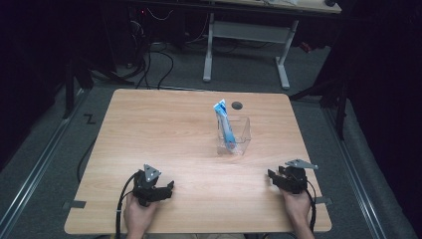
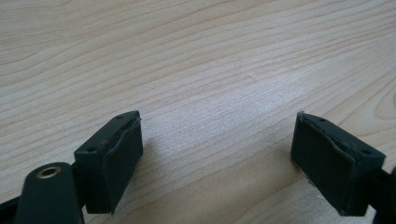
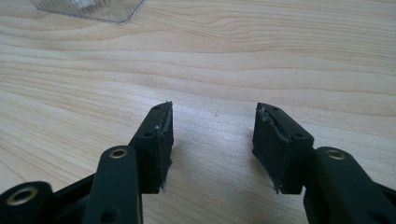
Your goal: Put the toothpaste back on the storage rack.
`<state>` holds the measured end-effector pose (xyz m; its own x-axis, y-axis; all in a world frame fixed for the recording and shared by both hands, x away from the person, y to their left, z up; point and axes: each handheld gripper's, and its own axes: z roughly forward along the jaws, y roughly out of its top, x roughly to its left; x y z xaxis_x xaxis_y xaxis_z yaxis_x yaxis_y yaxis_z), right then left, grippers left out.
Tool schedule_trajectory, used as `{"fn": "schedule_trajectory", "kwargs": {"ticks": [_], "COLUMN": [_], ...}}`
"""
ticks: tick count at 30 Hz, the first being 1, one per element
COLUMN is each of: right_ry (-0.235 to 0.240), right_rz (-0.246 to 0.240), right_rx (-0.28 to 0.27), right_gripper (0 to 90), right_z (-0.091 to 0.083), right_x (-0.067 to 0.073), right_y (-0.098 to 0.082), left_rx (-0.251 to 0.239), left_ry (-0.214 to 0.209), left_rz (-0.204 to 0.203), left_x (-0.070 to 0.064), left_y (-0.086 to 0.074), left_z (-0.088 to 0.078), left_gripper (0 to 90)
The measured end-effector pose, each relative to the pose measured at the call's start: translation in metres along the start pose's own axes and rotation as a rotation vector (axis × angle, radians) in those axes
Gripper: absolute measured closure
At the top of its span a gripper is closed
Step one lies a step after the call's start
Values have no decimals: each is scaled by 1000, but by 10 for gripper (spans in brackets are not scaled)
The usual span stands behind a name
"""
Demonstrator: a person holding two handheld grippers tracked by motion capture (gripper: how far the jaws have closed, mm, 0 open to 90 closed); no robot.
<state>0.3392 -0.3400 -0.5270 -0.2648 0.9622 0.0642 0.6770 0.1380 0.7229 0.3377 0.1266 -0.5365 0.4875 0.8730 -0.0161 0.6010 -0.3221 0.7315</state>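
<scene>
A clear plastic box (image 1: 235,135) stands on the wooden table (image 1: 149,129) right of centre, and a blue and white tube (image 1: 225,124) leans upright in it. My left gripper (image 1: 161,186) rests near the front left of the table, held by a hand, its jaws wide apart over bare wood (image 2: 215,135). Near the front right my right gripper (image 1: 274,175) is open too, with nothing between its fingers (image 3: 212,135). A corner of the clear box (image 3: 93,9) shows at the top left of the right gripper view.
A small dark round hole (image 1: 237,105) lies in the tabletop behind the box. Beyond the table stands a white desk frame (image 1: 246,45) with cables on the grey floor. Metal rails (image 1: 45,159) run along both sides of the table.
</scene>
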Motion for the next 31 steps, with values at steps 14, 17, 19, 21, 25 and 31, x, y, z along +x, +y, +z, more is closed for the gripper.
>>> {"fn": "schedule_trajectory", "kwargs": {"ticks": [14,17,19,21,25,31], "right_ry": [-46,-43,-43,-44,-43,-42], "right_rz": [-70,-72,-71,-70,-69,-71], "right_rx": [-11,-10,-10,-10,-9,-9], "right_gripper": [437,430,427,425,418,415], "right_z": [2,2,2,2,2,2], "right_x": [7,7,7,8,8,8], "right_y": [-3,-3,-3,-3,-3,-3], "left_rx": [0,0,0,0,0,0], "left_ry": [1,0,0,0,0,0], "left_rz": [-1,-1,-1,-1,-1,-1], "left_x": [0,0,0,0,0,0], "left_y": [0,0,0,0,0,0], "left_z": [0,0,0,0,0,0], "left_gripper": [171,171,171,171,171,171]}}
